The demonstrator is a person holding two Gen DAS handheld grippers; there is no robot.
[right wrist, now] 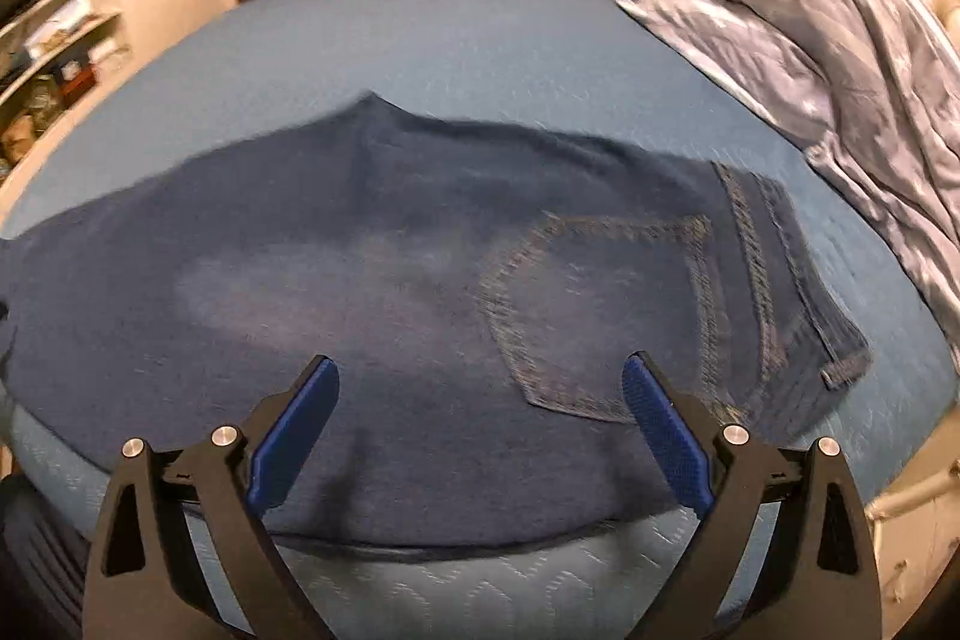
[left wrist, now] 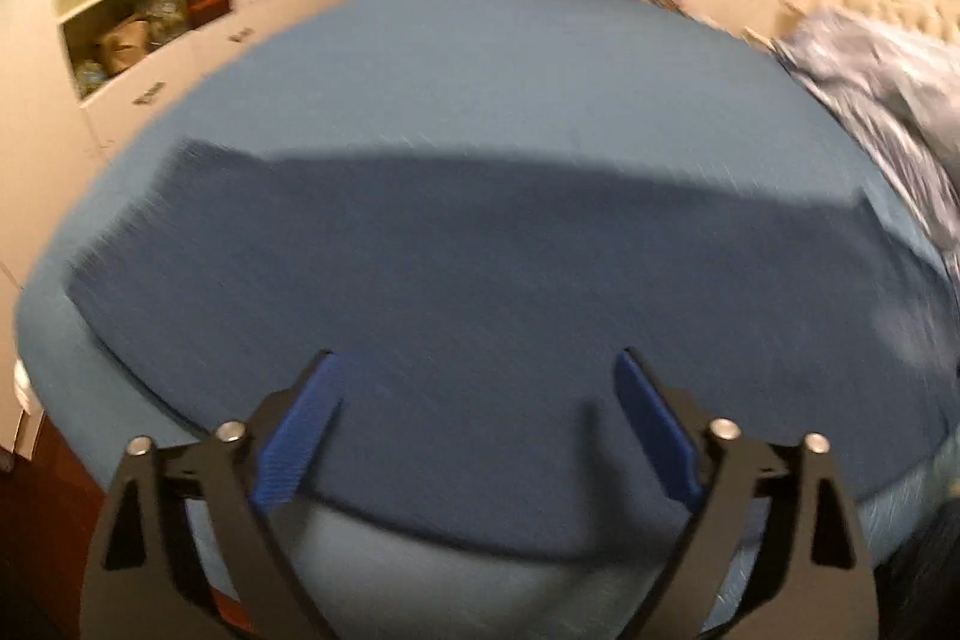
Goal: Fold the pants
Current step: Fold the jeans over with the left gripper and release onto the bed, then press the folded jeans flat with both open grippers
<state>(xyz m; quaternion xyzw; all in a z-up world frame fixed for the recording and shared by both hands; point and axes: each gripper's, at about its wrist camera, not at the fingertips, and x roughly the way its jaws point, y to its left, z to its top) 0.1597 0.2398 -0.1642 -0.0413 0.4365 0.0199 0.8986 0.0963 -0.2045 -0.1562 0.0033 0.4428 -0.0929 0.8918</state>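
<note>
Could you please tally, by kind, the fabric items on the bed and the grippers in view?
Jeans, dark blue, lying flat with a back pocket up: 1
Crumpled blue-grey duvet at the right of the bed: 1
Grippers, left gripper and right gripper, both open and empty: 2
Total: 4

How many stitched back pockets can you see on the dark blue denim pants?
1. A stitched back pocket lies on the dark blue denim pants, near the waistband at right. Another may be hidden underneath.
</note>
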